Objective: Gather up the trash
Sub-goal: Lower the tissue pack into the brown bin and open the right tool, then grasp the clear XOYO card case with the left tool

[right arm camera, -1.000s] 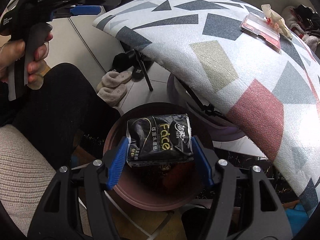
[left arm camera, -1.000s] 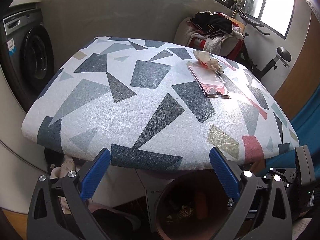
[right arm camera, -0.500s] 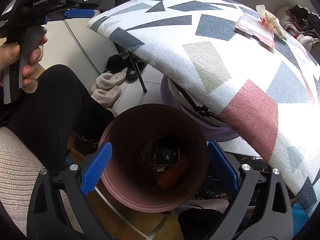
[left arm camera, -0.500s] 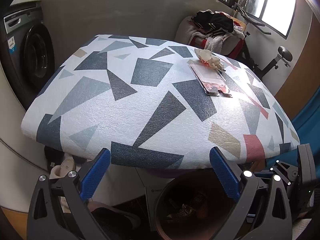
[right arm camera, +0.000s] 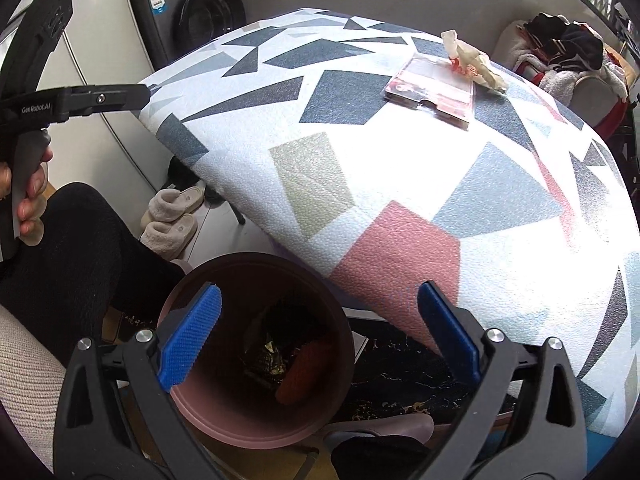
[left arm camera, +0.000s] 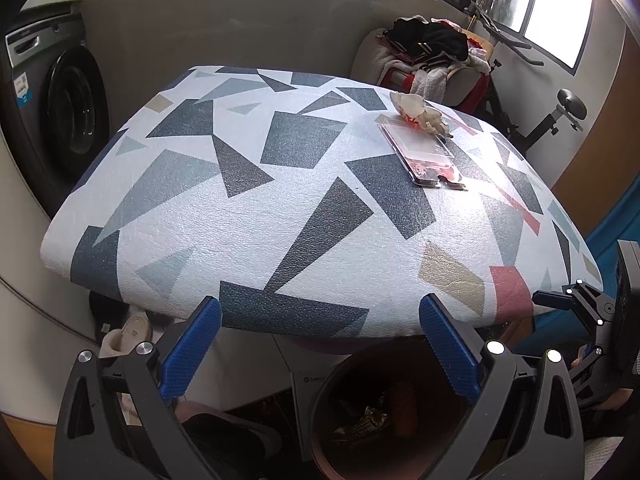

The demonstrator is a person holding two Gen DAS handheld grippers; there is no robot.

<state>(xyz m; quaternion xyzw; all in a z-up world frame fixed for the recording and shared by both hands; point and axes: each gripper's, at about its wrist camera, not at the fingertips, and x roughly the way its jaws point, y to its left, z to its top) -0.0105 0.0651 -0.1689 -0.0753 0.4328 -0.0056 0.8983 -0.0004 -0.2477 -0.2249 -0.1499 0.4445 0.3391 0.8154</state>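
Observation:
A brown-pink trash bin [right arm camera: 224, 408] stands on the floor below the table's near edge, with dark wrappers inside; it also shows in the left wrist view [left arm camera: 332, 408]. My right gripper [right arm camera: 318, 334] is open and empty above the bin. My left gripper [left arm camera: 320, 344] is open and empty at the table's near edge. On the table [left arm camera: 280, 200] lie a clear plastic package with red print [left arm camera: 424, 156] and a crumpled white-and-red wrapper [left arm camera: 420, 114] at its far end. Both also show in the right wrist view, the package [right arm camera: 432, 88] and the wrapper [right arm camera: 472, 60].
A washing machine [left arm camera: 60, 108] stands at the left. A chair piled with clothes [left arm camera: 432, 56] and an exercise bike [left arm camera: 560, 116] stand behind the table. Slippers [right arm camera: 172, 220] lie on the floor under the table. The person's dark-clothed leg [right arm camera: 72, 264] is left of the bin.
My right gripper opened and dropped the black tissue pack into the bin, then lifted and tilted up toward the table. The left gripper stayed nearly still.

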